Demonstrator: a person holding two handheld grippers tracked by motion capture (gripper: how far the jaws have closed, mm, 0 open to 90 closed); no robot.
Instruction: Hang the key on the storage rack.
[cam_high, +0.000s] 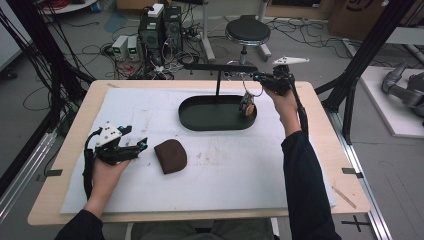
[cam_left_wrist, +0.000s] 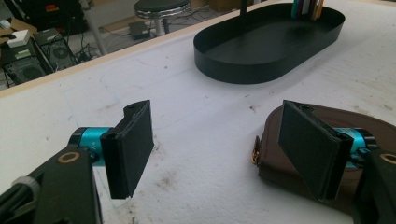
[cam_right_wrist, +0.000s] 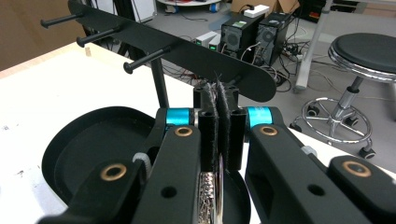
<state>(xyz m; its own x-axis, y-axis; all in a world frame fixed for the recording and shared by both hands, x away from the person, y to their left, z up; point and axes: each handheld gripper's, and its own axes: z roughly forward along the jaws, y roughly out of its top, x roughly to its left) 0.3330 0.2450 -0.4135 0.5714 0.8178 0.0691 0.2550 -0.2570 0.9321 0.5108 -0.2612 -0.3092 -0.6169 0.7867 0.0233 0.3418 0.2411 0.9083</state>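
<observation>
A key ring (cam_high: 252, 90) with a small orange charm (cam_high: 248, 107) hanging from it is held in the right gripper (cam_high: 256, 77), whose jaws are closed tight on the metal ring, as is seen in the right gripper view (cam_right_wrist: 211, 196). The ring is carried just below and in front of the rack's black crossbar (cam_right_wrist: 187, 51), with the pegs (cam_right_wrist: 149, 58) lying ahead of the gripper and off to its left in its own view; the nearest peg is judged to be the target, so the coming move seems to turn on the ring's opening being brought in line with the peg's long axis. Beneath the gripper lies the black oval tray (cam_high: 192, 117) of the rack. Well apart, the left gripper (cam_high: 141, 145) is held open above the counter (cam_high: 65, 145), with a brown pouch (cam_high: 171, 155) just beyond its right jaw.
</observation>
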